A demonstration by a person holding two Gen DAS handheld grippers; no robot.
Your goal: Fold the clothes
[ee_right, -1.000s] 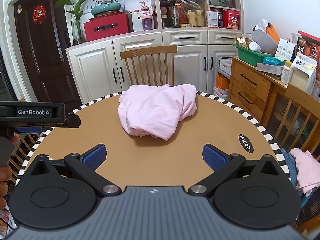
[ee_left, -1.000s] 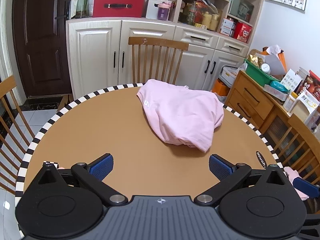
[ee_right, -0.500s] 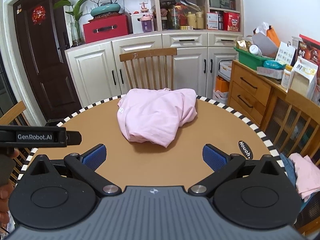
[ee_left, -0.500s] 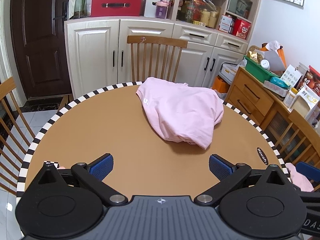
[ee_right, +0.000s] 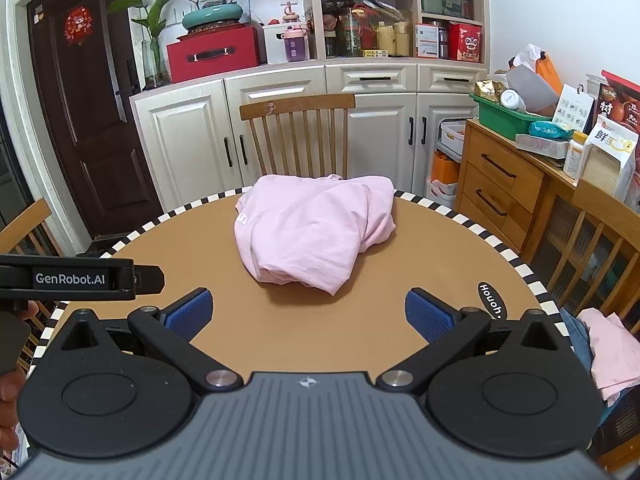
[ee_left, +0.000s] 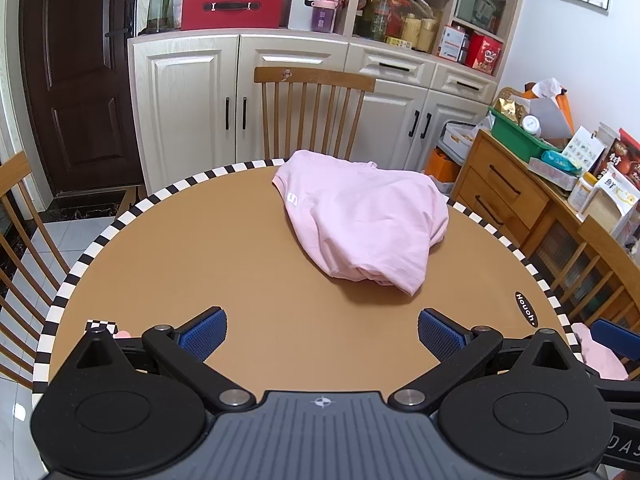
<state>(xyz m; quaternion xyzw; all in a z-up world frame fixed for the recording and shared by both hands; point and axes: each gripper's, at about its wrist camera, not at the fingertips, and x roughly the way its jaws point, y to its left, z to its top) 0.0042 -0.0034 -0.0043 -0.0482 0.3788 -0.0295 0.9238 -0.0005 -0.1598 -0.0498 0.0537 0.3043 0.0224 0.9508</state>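
Observation:
A crumpled pink shirt (ee_left: 360, 216) (ee_right: 312, 232) lies in a heap on the far half of the round brown table (ee_left: 192, 248) (ee_right: 420, 240). My left gripper (ee_left: 322, 334) hovers open over the near table edge, well short of the shirt, nothing between its blue pads. My right gripper (ee_right: 308, 314) is open too, also short of the heap. In the right wrist view the left gripper's body, labelled GenRobot.AI, (ee_right: 76, 278) sticks in from the left with a hand below it.
A wooden chair (ee_left: 314, 112) stands behind the table, with more chairs at left (ee_left: 20, 240) and right (ee_right: 592, 248). More pink clothes (ee_right: 612, 352) lie on the right chair. White cabinets and a cluttered wooden dresser (ee_right: 504, 184) line the walls.
Both grippers rose slightly and stayed open. The shirt has not moved.

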